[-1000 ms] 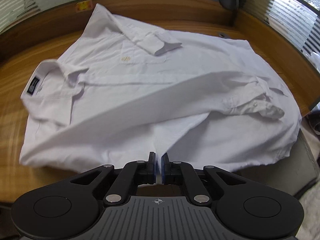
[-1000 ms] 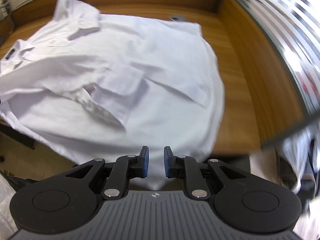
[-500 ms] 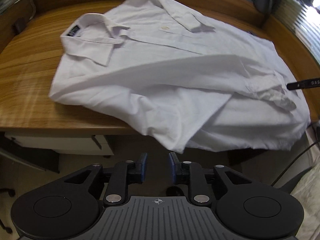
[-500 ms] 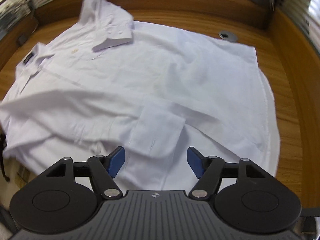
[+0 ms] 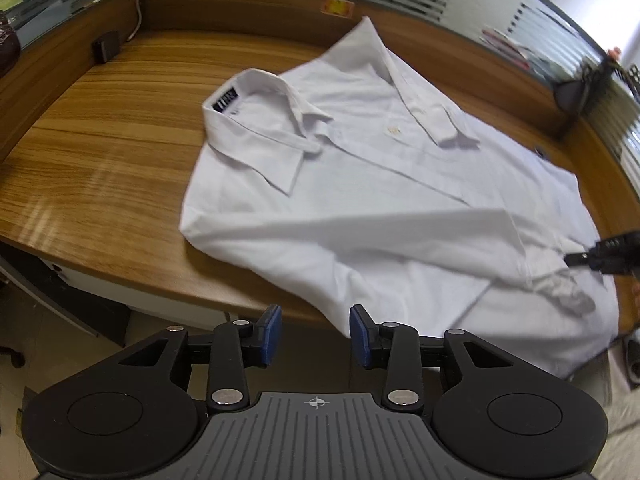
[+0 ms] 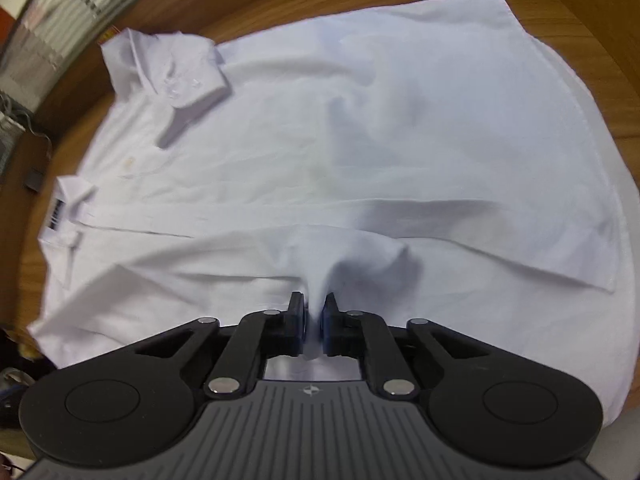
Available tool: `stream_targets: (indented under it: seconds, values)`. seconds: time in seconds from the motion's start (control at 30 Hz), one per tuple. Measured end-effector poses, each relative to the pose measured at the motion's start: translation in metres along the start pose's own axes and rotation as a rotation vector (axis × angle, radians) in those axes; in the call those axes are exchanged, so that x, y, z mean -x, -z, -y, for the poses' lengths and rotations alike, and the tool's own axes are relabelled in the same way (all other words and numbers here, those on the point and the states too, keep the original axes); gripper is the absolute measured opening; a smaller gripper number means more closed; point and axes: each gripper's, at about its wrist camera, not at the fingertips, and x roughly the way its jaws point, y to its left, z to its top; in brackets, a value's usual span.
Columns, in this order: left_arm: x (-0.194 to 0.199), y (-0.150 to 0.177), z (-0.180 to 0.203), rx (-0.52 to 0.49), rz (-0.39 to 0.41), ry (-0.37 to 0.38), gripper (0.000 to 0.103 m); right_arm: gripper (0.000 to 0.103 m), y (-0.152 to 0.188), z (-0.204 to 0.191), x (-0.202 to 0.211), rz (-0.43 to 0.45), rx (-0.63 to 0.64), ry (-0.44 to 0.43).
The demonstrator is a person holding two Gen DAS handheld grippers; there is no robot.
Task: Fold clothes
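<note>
White shirt [image 5: 400, 208]: thin woven cloth, matt, softly creased, its collar [image 5: 256, 140] stiffer and crisp-edged. Desk [image 5: 100, 152]: streaky brown wood grain, smooth with a soft sheen. Left tool [image 5: 315, 334]: matt black plastic, blue pads [image 5: 270, 334] that look rubbery, shiny metal rivets [image 5: 227, 396]. Right tool [image 6: 314, 320]: same matt black plastic.

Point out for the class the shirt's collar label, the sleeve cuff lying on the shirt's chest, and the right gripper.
collar label [image 5: 225, 101], left wrist view, its dark patch.
sleeve cuff [image 6: 192, 90], right wrist view, cuff's buttoned face.
right gripper [image 6: 313, 314], right wrist view, fabric pinched between closing jaws.
</note>
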Motion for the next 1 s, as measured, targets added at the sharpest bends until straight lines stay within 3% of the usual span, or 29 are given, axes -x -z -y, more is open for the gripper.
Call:
stream_targets:
  seconds: [0.27, 0.4, 0.73, 1.0]
  values:
    - [-0.007, -0.029, -0.031, -0.068, 0.006, 0.02, 0.049, 0.007, 0.021, -0.057, 0.037, 0.036, 0.005, -0.13]
    - [-0.015, -0.042, -0.046, -0.161, 0.001, 0.05, 0.06, 0.007, 0.047, -0.095, 0.049, 0.033, 0.01, -0.176]
    - [-0.048, -0.062, -0.051, -0.535, -0.033, 0.199, 0.065, 0.007, 0.137, -0.197, 0.059, -0.003, 0.049, -0.226]
    - [-0.076, -0.048, -0.01, -0.868, -0.021, 0.368, 0.064, 0.007, 0.22, -0.249, 0.095, 0.077, -0.034, -0.195]
